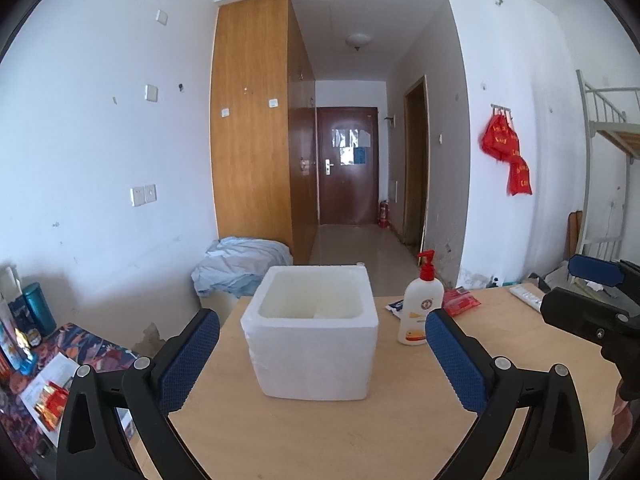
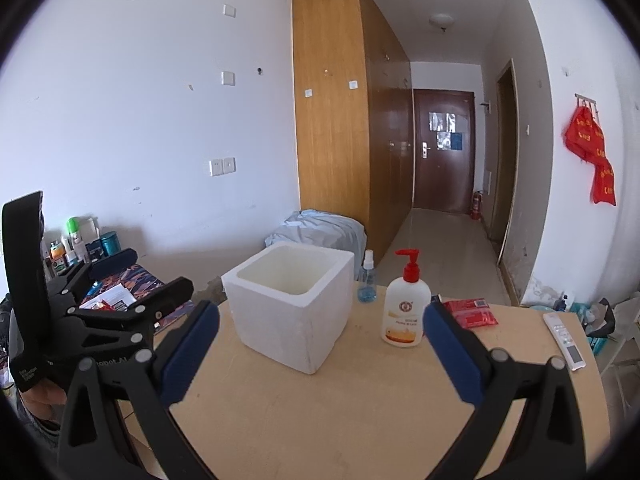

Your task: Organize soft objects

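Left gripper [image 1: 322,354] jaws wide, empty, blue textured pads framing white foam box [image 1: 311,330] on wood counter [image 1: 400,420]. Right gripper [image 2: 320,354] jaws wide, empty, box just ahead-left. Pump bottle [image 2: 403,306], red-capped, stands beside box; red soft packet [image 2: 472,312] lies flat behind it. Small blue spray bottle [image 2: 366,276] behind box. White remote [image 2: 564,334] at counter's right edge. Box open-topped, thick-walled.

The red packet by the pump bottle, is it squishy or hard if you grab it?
Probably squishy: the red packet looks like a puffy, crinkled wrapper lying flat. Likely light, and its shiny film may slip between the pads.
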A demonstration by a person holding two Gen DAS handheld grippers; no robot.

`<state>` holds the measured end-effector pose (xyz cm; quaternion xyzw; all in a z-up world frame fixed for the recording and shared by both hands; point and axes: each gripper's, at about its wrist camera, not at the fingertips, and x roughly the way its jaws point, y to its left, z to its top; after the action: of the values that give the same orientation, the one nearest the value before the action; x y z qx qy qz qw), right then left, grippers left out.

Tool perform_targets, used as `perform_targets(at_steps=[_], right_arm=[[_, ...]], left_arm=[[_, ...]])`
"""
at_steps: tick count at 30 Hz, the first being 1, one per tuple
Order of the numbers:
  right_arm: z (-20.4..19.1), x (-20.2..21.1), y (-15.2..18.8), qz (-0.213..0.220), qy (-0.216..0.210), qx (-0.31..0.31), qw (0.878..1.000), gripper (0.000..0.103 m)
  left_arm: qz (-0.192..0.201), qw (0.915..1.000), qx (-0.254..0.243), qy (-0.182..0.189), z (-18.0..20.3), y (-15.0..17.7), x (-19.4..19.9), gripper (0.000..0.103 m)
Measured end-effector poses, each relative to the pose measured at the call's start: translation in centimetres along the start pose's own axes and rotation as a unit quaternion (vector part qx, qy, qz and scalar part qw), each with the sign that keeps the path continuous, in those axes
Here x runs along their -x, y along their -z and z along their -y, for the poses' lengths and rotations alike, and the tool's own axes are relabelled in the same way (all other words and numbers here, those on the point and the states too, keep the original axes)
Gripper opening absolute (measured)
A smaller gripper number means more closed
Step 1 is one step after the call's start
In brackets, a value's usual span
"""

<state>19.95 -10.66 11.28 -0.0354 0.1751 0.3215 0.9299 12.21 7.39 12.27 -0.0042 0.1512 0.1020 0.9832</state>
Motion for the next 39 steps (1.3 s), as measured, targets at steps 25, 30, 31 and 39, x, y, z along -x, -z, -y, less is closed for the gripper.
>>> perform_targets(at_steps=[25,30,31,39], right_arm=[[-0.9,3.6,6.3,0.028,0.015,-0.012,0.999,0.103],[-1.0,4.1,7.9,0.032,0.021,-0.019,0.999,0.103],[-0.9,4.1,8.2,0.033,0.019,-0.02,0.999,0.103],[-0.9,4.2,11.1,0.038,0.013,-0.031,0.999,0.103]], left_arm=[[0.017,0.9998,-0.002,-0.005,1.5,6.0,3.3,0.103],[0.02,0.9997,0.0,0.013,1.6,7.4,3.8,0.103],[0.02,0.9997,0.002,0.016,1.7,7.7,3.8,0.103],[0.02,0.9994,0.009,0.029,2.2,10.5,3.8,0.103]])
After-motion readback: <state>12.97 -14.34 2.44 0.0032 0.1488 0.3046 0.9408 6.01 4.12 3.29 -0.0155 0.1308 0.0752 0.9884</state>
